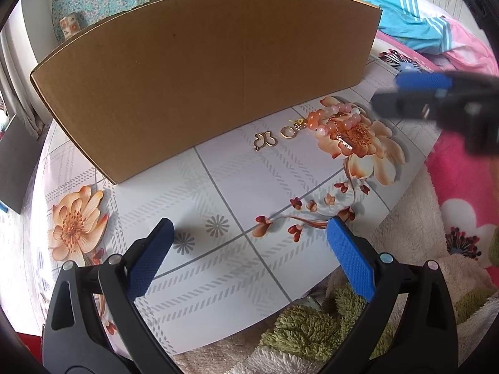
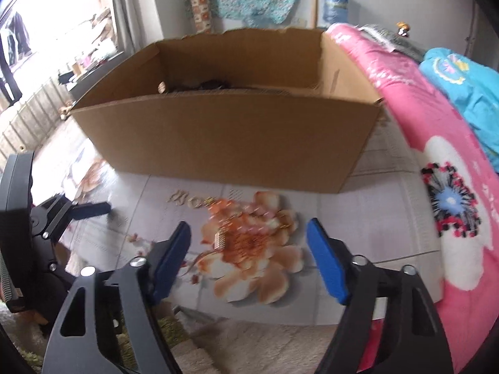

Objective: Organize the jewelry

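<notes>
Floral-print table (image 1: pixel 237 187) with a big cardboard box (image 1: pixel 199 74) standing at its far side, open top, dark stuff inside seen from the right wrist view, too unclear to name.

Jewelry sits on the table in a short row just near the box's front wall, toward the right. From left to right: gold butterfly charm (image 1: pixel 265 141), small gold ring (image 1: pixel 287 132), a tiny gold piece with a yellow-green bit (image 1: pixel 300 123), then a bead bracelet (image 1: pixel 338 118) of orange and pink beads lying on the printed orange flower. A gold chain with a flat rectangular pendant (image 1: pixel 344 144) lies over the bracelet's near side. All of it is loose on the table, none in the box as far as visible.

Left gripper (image 1: pixel 249 243) hovers above the near table edge, jaws wide, nothing between them, pads well apart from the jewelry. It points down toward the bare table.

Right gripper (image 2: pixel 249 243) comes in from the right, above the bracelet area. Jaws partly open, narrower than the left's, nothing between the pads, not touching the jewelry. Right wrist view is motion-blurred, so the beads smear. In the left wrist view it shows as a blurred blue-and-black shape at the right edge, above the table.

Pink flower blanket (image 2: pixel 436 187) to the right, fuzzy green-and-cream mat (image 1: pixel 312 327) at the near edge.
</notes>
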Motion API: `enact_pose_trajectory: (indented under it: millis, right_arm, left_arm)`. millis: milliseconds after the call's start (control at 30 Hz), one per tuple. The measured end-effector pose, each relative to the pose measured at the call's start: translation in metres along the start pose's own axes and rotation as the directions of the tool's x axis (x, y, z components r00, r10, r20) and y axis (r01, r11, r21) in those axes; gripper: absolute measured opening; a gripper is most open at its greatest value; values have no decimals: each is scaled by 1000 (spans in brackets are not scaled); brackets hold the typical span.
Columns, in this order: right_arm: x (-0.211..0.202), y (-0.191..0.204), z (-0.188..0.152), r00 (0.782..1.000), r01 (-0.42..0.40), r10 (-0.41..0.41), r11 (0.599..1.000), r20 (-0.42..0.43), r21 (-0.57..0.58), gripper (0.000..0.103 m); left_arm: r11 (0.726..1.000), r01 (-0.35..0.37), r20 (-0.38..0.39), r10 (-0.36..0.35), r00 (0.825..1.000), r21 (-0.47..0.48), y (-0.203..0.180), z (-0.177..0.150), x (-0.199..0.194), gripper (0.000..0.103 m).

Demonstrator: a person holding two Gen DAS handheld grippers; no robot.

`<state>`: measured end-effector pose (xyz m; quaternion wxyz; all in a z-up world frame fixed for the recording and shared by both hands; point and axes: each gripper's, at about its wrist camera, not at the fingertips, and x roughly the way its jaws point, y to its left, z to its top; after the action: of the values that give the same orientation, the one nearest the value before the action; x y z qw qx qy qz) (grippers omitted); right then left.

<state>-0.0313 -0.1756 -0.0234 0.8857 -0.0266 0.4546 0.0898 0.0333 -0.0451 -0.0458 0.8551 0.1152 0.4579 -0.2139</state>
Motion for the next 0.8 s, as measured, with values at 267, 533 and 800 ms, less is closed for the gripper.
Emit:
enact_pose_trajectory:
  millis: [267,533,800]
  right_arm:
    - [25,24,-2,995,-48,44,998,-89,-41,33]
    - [42,27,0,990,-11,2,998,-142,-63,15]
    - [46,27,-2,988,-38,32,999,-149,-35,3]
  left_arm:
    - [999,11,17,-10,1000,-33,14,-1,-4,95]
    - [998,11,56,-8,998,-57,26,-6,-10,79]
    - [994,49,92,-40,995,-94,36,-7,-16,58]
